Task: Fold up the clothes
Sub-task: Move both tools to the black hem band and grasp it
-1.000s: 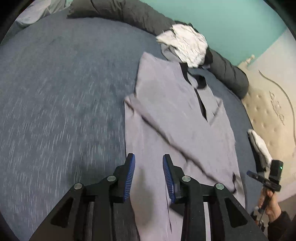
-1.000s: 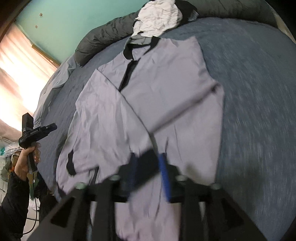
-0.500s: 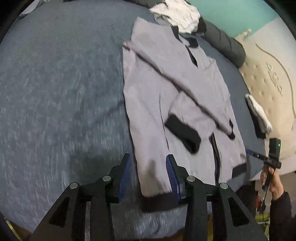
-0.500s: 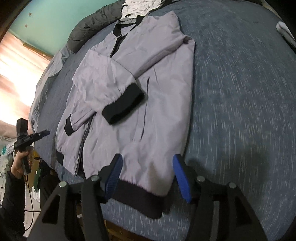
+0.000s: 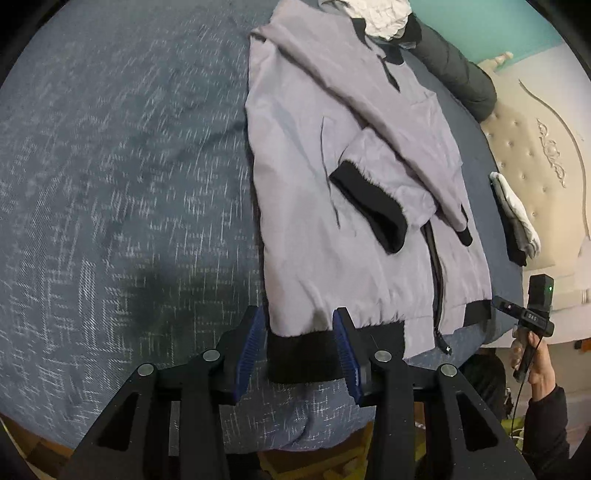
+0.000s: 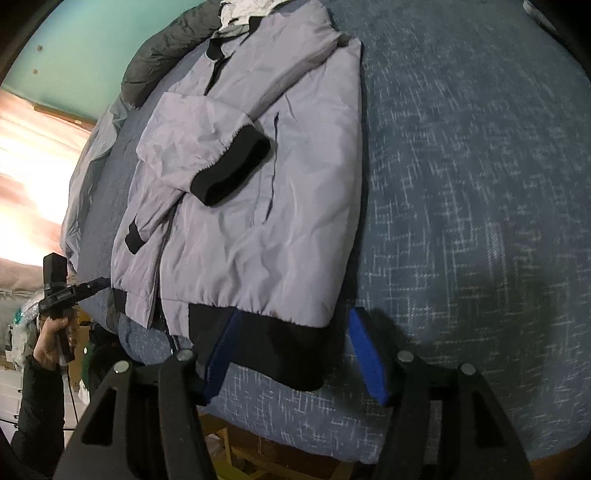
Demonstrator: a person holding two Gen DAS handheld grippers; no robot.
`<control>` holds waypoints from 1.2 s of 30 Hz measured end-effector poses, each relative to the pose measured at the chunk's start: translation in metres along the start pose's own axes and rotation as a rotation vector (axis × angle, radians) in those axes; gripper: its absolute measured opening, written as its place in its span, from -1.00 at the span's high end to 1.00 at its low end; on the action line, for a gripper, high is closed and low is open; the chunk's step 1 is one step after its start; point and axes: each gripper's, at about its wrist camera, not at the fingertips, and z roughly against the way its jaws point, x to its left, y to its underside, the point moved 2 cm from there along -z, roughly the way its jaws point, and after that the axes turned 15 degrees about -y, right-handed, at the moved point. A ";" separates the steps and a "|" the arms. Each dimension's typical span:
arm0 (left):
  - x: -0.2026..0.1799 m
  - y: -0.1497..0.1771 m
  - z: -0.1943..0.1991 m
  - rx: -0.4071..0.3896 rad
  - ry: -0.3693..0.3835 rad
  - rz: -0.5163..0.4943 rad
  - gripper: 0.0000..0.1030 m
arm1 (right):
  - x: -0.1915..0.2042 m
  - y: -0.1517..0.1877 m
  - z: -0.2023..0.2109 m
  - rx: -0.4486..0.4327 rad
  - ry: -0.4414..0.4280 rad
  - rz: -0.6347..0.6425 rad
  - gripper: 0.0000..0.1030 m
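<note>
A light grey jacket (image 5: 332,177) with black cuffs, collar and hem lies flat on the blue bed, both sleeves folded across its front; it also shows in the right wrist view (image 6: 258,206). My left gripper (image 5: 299,347) is open, its blue pads on either side of the black hem band (image 5: 303,354) at the jacket's left corner. My right gripper (image 6: 295,350) is open wide, its pads on either side of the black hem (image 6: 273,354) at the right corner. Neither is closed on the cloth.
The blue bedspread (image 5: 110,184) ends at the near edge just below the hem. A white crumpled garment (image 5: 384,14) and a dark duvet roll (image 5: 458,74) lie beyond the collar. A folded grey-white item (image 5: 517,221) lies at right. A person's hand holds a black device (image 5: 535,314) beside the bed.
Both grippers have drawn back along the jacket to its bottom hem at the bed's near edge. The right gripper released a sleeve cuff, which now lies across the jacket front.
</note>
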 end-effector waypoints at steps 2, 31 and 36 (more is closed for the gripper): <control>-0.002 0.003 -0.006 0.017 0.001 -0.003 0.16 | -0.003 0.001 -0.005 0.008 -0.008 -0.007 -0.19; -0.020 0.010 -0.009 -0.013 -0.010 -0.078 0.69 | -0.005 0.001 -0.017 0.012 -0.018 0.020 0.50; -0.020 0.008 -0.013 0.013 0.006 -0.077 0.69 | -0.002 0.001 -0.022 0.025 -0.035 0.017 0.49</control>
